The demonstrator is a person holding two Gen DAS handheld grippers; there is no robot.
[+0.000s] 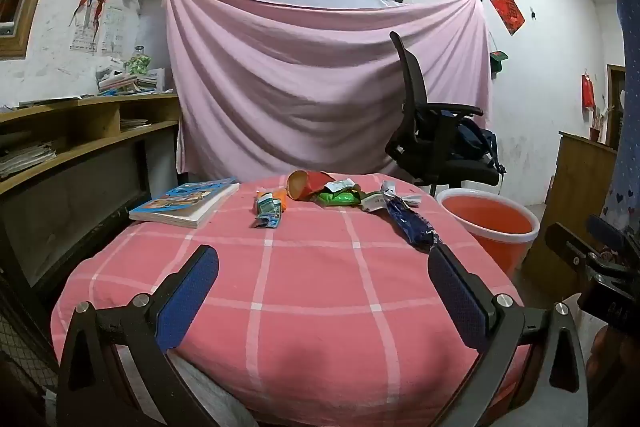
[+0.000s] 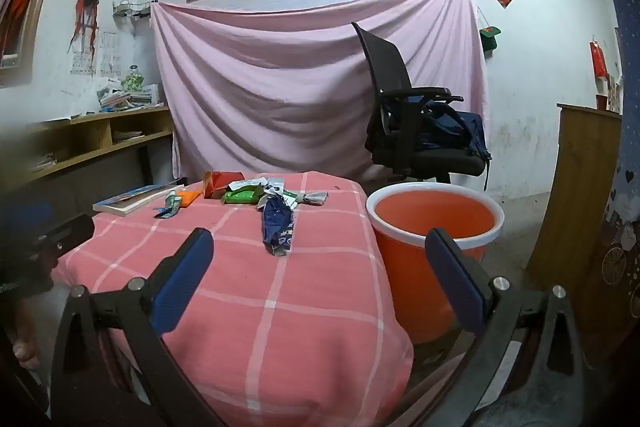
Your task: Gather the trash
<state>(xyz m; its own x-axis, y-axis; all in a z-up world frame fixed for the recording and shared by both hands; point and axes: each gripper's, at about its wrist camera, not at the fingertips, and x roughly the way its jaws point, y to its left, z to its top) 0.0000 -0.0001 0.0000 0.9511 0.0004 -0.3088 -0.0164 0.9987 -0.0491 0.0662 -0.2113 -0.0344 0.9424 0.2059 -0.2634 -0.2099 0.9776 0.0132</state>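
Trash lies at the far end of a table under a pink checked cloth (image 1: 312, 291): a dark blue wrapper (image 1: 414, 225) (image 2: 277, 223), a green wrapper (image 1: 340, 197) (image 2: 242, 195), a red cup on its side (image 1: 308, 184) (image 2: 218, 183), a small teal and orange packet (image 1: 269, 209) (image 2: 174, 203) and crumpled silver wrappers (image 1: 384, 198) (image 2: 304, 195). An orange bucket (image 1: 492, 227) (image 2: 434, 223) stands on the floor right of the table. My left gripper (image 1: 322, 263) is open and empty above the cloth. My right gripper (image 2: 320, 247) is open and empty, near the table's right edge.
A book (image 1: 186, 201) (image 2: 136, 198) lies at the table's far left corner. A black office chair (image 1: 436, 131) (image 2: 412, 123) with a blue backpack stands behind the bucket. Wooden shelves (image 1: 72, 131) run along the left wall. A wooden cabinet (image 2: 580, 195) stands at the right.
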